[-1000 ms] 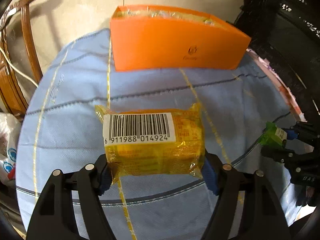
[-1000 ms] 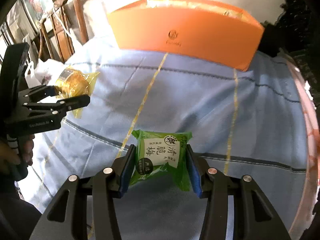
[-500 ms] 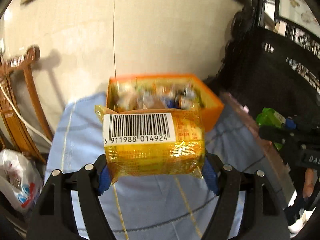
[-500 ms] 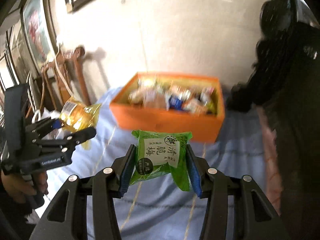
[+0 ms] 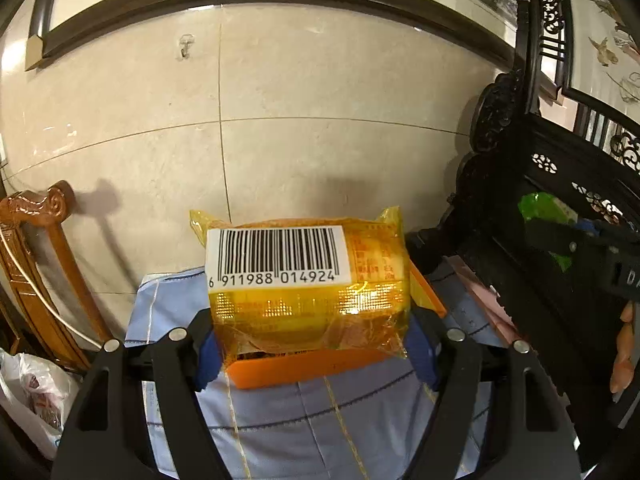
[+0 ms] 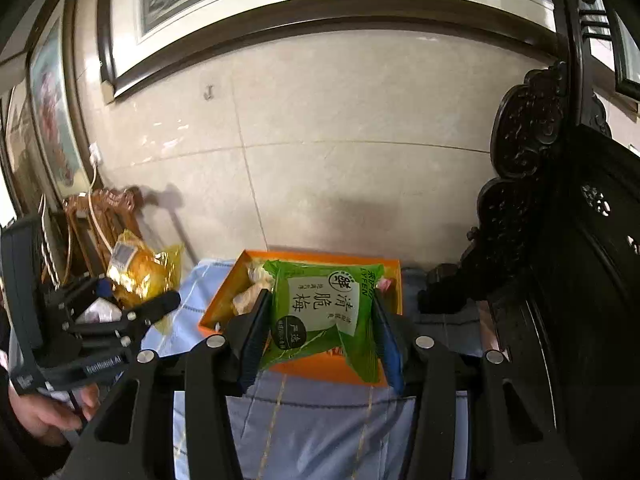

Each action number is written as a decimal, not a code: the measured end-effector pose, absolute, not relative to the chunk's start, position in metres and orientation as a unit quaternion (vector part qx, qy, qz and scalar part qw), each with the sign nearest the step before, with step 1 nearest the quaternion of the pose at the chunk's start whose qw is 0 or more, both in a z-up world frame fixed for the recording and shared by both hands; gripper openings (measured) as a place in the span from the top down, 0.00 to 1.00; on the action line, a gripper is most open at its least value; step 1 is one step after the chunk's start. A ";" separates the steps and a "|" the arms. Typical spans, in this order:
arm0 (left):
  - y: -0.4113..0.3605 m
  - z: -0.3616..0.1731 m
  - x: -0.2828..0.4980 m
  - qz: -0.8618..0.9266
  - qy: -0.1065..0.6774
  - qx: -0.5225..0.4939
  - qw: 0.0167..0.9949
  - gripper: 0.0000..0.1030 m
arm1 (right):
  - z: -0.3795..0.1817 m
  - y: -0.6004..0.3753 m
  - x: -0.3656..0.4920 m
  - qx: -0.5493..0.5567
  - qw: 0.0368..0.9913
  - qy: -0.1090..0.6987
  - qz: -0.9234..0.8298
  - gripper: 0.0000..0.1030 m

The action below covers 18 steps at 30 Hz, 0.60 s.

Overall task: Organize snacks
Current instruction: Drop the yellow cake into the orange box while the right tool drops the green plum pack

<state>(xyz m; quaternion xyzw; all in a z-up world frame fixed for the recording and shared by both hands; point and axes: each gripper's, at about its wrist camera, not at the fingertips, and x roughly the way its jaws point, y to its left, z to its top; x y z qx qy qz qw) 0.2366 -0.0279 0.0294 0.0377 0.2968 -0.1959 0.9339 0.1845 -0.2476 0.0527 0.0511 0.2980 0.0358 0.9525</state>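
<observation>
Two snack packets are held up in the air, one in each tool. Nearest in the left wrist view, the left tool (image 5: 312, 344) is clenched on a yellow packet (image 5: 308, 284) of translucent amber film, gripped at its short ends by the blue pads (image 5: 208, 354). A white barcode label covers its upper left face, red print sits to the right, and the film is crinkled with bright glints along the lower half. In the right wrist view the right tool (image 6: 320, 340) grasps a green packet (image 6: 324, 312) by its sides; it is glossy, with a white panel bearing dark Chinese characters, a round emblem near the top and a dark round badge lower down.

Beyond both packets an orange box (image 6: 224, 300) rests on the blue cloth (image 5: 320, 420) with yellow and dark stripes that covers the surface. The box is open-topped, and pale wrapped snacks (image 6: 246, 300) show inside at its left end. The yellow packet hides most of the box in the left view.

Farther back stand a tiled wall (image 5: 320, 120), a brown wooden chair (image 5: 36, 248) to the left and dark carved furniture (image 6: 560, 240) to the right.
</observation>
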 end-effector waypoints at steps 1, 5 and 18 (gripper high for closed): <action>-0.030 0.028 0.242 -0.195 0.298 0.039 0.934 0.31 | 0.053 -0.249 0.189 0.053 0.952 0.299 0.034 0.52; -0.036 0.022 0.261 -0.192 0.302 0.043 0.933 0.30 | 0.049 -0.248 0.212 0.042 0.950 0.307 0.029 0.52; -0.048 -0.013 0.350 -0.179 0.324 0.052 0.928 0.30 | 0.014 -0.248 0.294 0.029 0.941 0.336 0.018 0.52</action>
